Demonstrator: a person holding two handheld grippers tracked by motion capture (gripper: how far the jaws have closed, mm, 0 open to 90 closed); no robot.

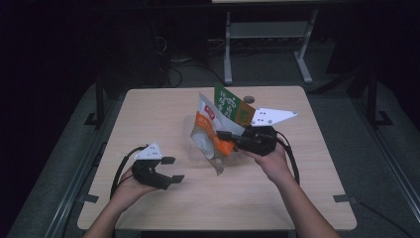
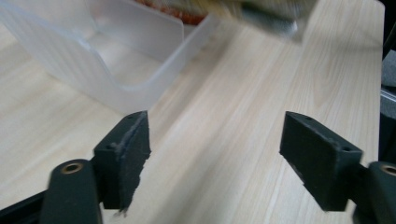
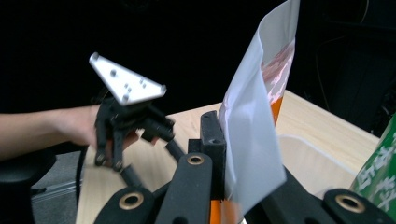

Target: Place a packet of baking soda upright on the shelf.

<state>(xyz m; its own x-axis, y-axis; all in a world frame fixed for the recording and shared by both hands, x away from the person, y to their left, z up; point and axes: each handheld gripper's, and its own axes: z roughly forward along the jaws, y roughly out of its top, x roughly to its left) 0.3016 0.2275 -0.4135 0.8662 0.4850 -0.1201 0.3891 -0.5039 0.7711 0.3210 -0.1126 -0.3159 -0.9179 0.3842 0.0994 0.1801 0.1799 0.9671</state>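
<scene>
My right gripper is shut on the edge of an orange and white snack bag, which it holds lifted and tilted over the table's middle. In the right gripper view the bag's pale back is pinched between the black jaws of my right gripper. A green bag stands just behind it. My left gripper sits low at the front left, open, with nothing between its jaws. Through the open jaws of my left gripper bare tabletop shows, with a clear plastic container just beyond.
The light wooden table has bare room along the front and both sides. The clear container's rim lies under the lifted bag. A small round hole sits near the far edge. The room beyond is dark, with desk legs.
</scene>
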